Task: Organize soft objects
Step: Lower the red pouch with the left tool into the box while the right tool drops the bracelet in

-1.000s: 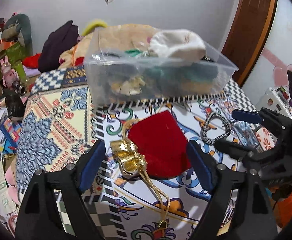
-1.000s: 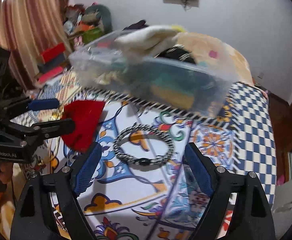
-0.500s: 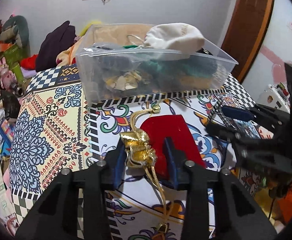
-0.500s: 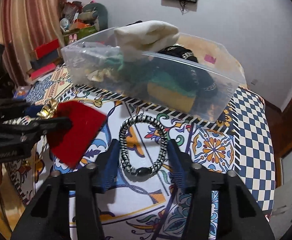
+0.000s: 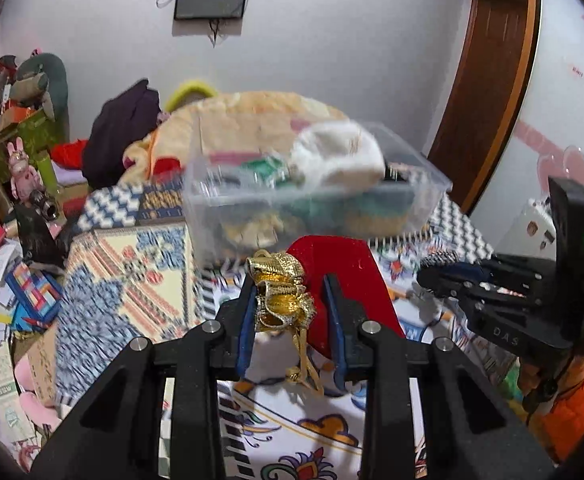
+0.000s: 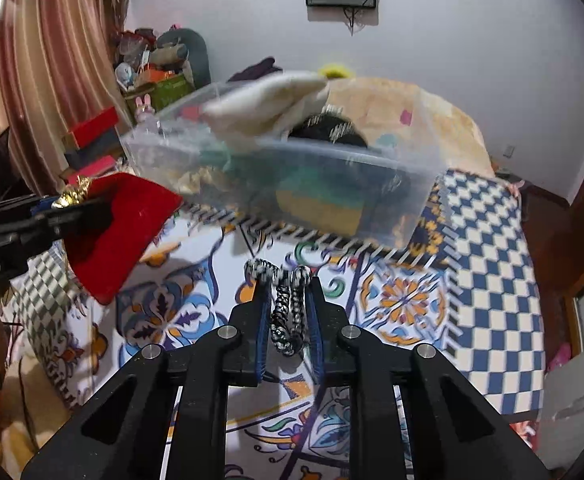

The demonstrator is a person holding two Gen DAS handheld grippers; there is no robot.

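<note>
Red pouch: I hold it in my left gripper by its gathered gold neck, lifted above the patterned cloth just short of the near wall of the clear bin.
Pouch axis: its long axis runs along my fingers — gold neck toward me, red body pointing away at the bin; in the right wrist view it sags down and to the side.
Left grip: jaws nearly closed, pinching only the gold ruffle; the gold cords dangle loose below.
Bracelet: my right gripper is squeezed almost shut on the braided black-and-white loop, folded into two strands that run along the fingers, its bend poking out toward the bin.
Bin: at the far side of the cloth, already heaped — a cream bundle rises above its rim.
Risk, pouch: I judge the ruffle a slippery, shallow hold; a quick swing could pull it free short of the bin.
Risk, cords: they could catch on the bin's rim as I cross it.
Risk, bin: the heap may shed whatever lands on top.
Risk, grippers: both close together near one wall; they could knock.
</note>
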